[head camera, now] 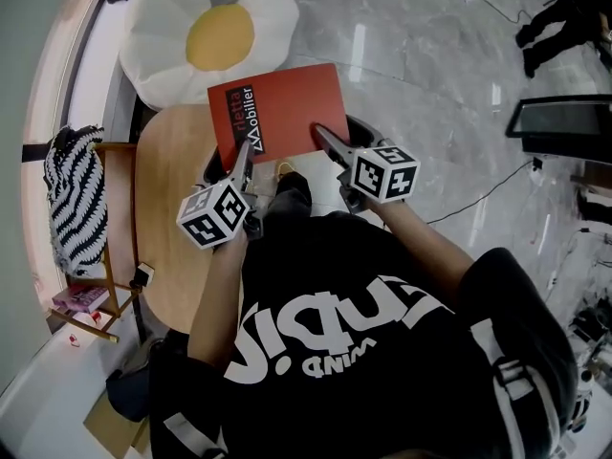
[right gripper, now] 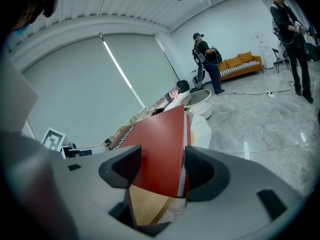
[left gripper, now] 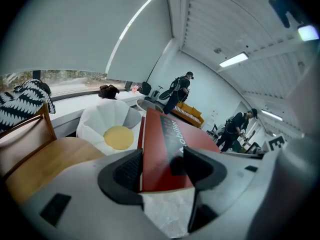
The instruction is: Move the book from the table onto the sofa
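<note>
Book (head camera: pixel 277 108), red with a dark spine strip, sits at the upper middle of the head view. Its near edge is clamped from both sides: the left gripper (head camera: pixel 242 159) bites the lower left corner and the right gripper (head camera: pixel 325 142) bites the lower right edge. In the picture the book overlaps the far edge of the round wooden table (head camera: pixel 172 228) and the near rim of the white petal-shaped seat (head camera: pixel 158 27) with its yellow centre. At the left edge a black-and-white striped bag (head camera: pixel 76 199) rests on a wooden chair (head camera: pixel 120 256); what it holds cannot be seen.

In the left gripper view the left gripper (left gripper: pixel 162 166) has its jaws closed on the book (left gripper: pixel 167 149), which runs away up the middle. The seat (left gripper: pixel 117 131) lies to the left of it and the table (left gripper: pixel 50 164) at the lower left. Only here and in the next view do an orange sofa (left gripper: pixel 187 113) and standing people show.

In the right gripper view the right gripper (right gripper: pixel 162 166) pinches the book (right gripper: pixel 160 144), which is tilted above the table (right gripper: pixel 147 209). The orange sofa (right gripper: pixel 242 64) is at the upper right.
</note>
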`<state>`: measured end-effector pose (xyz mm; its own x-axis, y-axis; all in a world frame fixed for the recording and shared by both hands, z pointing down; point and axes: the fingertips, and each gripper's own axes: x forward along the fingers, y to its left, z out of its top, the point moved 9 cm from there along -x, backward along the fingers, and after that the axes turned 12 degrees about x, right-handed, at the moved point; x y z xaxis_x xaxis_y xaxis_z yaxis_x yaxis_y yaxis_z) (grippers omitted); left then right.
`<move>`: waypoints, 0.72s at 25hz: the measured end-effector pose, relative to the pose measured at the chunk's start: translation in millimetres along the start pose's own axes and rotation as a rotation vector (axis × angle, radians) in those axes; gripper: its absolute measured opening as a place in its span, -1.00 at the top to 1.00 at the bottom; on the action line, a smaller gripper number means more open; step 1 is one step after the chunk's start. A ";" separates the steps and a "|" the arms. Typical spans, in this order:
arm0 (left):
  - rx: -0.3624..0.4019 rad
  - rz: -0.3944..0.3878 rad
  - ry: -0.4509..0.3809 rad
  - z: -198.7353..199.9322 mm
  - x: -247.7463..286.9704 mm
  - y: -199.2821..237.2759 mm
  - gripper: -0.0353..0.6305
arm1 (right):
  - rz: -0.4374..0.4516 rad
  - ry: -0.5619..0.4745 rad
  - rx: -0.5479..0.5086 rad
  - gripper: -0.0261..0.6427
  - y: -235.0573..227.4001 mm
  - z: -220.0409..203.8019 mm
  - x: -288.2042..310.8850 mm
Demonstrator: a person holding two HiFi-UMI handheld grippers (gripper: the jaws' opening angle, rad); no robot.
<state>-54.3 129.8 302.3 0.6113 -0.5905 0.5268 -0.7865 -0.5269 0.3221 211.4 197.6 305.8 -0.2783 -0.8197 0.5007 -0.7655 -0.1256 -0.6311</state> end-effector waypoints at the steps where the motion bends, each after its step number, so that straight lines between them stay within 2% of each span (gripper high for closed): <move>1: -0.002 0.001 -0.001 5.6 6.1 2.2 0.09 | -0.001 -0.001 -0.001 0.12 -0.3 6.8 5.9; 10: -0.028 -0.009 -0.020 49.5 48.8 36.2 0.10 | -0.007 -0.018 -0.032 0.12 11.5 56.6 61.0; 18: -0.022 0.002 -0.017 74.1 77.1 49.9 0.09 | -0.007 -0.042 -0.003 0.12 8.0 79.3 91.4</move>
<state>-39.9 12.7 300.7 0.6107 -0.6024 0.5139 -0.7896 -0.5119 0.3383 225.9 77.4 299.5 -0.2481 -0.8415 0.4800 -0.7689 -0.1303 -0.6259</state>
